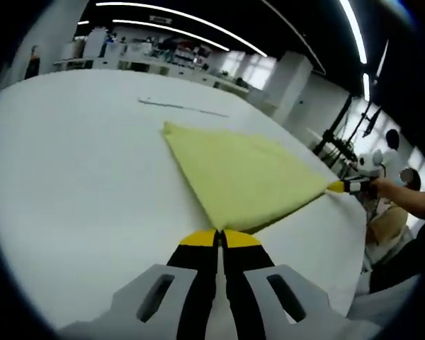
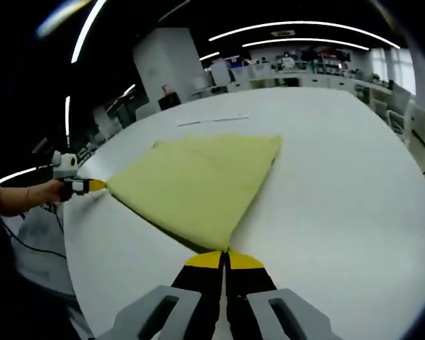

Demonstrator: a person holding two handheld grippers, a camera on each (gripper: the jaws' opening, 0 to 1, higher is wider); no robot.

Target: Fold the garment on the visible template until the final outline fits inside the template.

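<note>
Yellow cloth (image 1: 244, 177) lies spread on the white desk (image 1: 78, 184), stretched between your two claws. Your left claw (image 1: 219, 238) is pinched tight on one corner, jaws closed together on the fabric. Your right claw (image 2: 226, 258) is clamped the same way on the opposite corner. Beyond the cloth, a thin dark line (image 1: 183, 107) marks the desk surface.

Open table (image 1: 78, 177) round garment (image 1: 241, 173)
</note>
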